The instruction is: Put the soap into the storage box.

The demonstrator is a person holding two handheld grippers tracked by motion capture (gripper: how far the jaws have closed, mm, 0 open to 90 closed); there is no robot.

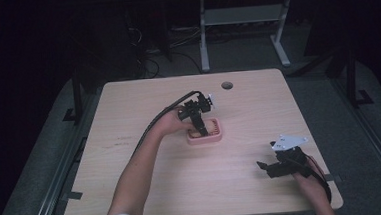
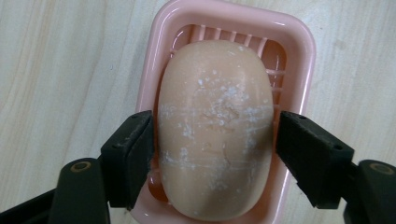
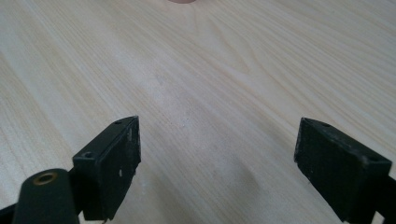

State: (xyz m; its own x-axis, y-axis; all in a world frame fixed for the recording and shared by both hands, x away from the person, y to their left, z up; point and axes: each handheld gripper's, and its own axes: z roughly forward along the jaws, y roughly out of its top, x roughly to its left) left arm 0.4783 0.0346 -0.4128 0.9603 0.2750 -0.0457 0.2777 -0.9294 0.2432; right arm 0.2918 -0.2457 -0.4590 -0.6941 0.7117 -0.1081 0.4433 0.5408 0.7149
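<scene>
High view is showing the table [image 1: 148, 190] with the pink soap dish [image 1: 217, 136] mid-table. The left gripper [image 2: 215, 140] is straddling the soap bar [image 2: 215, 130] lying in the dish, pads barely touching, so it's probably slipping or dragging the dish. Can't tell if it's actually clamping. The right gripper [image 3: 217, 163] is idling wide.

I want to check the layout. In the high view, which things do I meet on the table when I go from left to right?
Left gripper over the soap, pink soap dish, then right gripper.
</scene>
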